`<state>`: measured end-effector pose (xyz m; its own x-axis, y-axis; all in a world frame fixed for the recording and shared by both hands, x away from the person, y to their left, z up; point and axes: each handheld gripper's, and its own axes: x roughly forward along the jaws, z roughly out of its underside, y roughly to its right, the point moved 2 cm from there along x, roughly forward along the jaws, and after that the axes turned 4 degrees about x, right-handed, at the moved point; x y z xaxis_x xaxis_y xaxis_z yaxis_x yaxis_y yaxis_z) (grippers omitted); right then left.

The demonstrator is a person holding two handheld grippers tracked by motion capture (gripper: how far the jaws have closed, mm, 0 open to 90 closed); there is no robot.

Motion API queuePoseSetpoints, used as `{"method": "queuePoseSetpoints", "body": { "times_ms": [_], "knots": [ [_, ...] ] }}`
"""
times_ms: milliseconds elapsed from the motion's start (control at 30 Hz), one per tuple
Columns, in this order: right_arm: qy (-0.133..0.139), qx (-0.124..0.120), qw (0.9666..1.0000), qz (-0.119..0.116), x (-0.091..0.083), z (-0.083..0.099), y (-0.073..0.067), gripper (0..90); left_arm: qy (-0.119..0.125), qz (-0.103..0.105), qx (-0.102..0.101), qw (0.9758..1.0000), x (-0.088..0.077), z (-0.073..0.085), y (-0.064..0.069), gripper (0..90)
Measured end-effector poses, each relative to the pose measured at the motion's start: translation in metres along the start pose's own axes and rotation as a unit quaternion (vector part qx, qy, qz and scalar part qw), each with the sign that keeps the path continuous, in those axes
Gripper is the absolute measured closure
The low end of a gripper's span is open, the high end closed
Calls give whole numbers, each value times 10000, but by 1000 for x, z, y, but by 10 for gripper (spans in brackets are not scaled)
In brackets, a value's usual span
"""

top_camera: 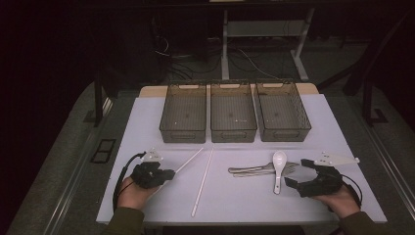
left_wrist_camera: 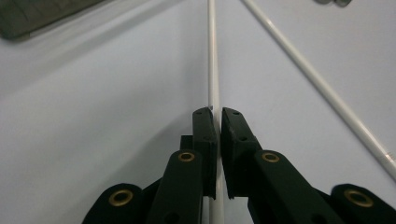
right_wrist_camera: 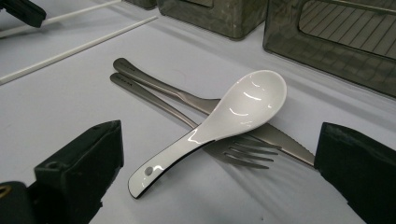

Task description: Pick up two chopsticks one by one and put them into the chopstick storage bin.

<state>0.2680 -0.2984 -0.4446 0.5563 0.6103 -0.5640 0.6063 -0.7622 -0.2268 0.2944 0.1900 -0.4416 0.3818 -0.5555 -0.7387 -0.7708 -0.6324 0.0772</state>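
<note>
Chopsticks occupy us on the left: we see the left gripper (left_wrist_camera: 218, 114) clamped on one thin white plastic chopstick (left_wrist_camera: 213, 56), its jaws nearly together with the stick pinched between the pads and running straight ahead from them across the white worktop (top_camera: 235, 196). From above, that stick points up and to the right from the left gripper (top_camera: 169, 173). The second thin white chopstick (top_camera: 203, 182) lies free just to the right, slanted on the worktop, near the held one but apart from it. Our right gripper (top_camera: 296, 172) rests at the right with its jaws spread wide and nothing between the pads. Just ahead of it lies a glossy white ceramic spoon (right_wrist_camera: 219, 123), bowl up, lying across a steel fork (right_wrist_camera: 233, 149) and a steel knife (right_wrist_camera: 280, 140). Three dark mesh bins (top_camera: 233, 117) stand side by side at the far edge.
</note>
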Motion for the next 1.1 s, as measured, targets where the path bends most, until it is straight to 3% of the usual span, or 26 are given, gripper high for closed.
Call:
{"method": "queuePoseSetpoints", "body": {
  "times_ms": [367,600,700,933,1100],
  "knots": [
    [4,14,10000,-12,0,0,0,13,628,68,70,9980,-14,-14,7,841],
    [9,40,10000,-1,0,0,2,13,1068,164,122,9941,-24,-28,8,841],
    [7,29,10000,5,0,0,1,13,1341,251,110,9906,-30,-35,10,842],
    [2,68,10000,12,-1,0,1,13,1458,245,210,9888,-32,-48,11,844],
    [25,54,10000,23,-1,-1,2,13,1535,244,221,9876,-30,-57,5,844]
  ]
}}
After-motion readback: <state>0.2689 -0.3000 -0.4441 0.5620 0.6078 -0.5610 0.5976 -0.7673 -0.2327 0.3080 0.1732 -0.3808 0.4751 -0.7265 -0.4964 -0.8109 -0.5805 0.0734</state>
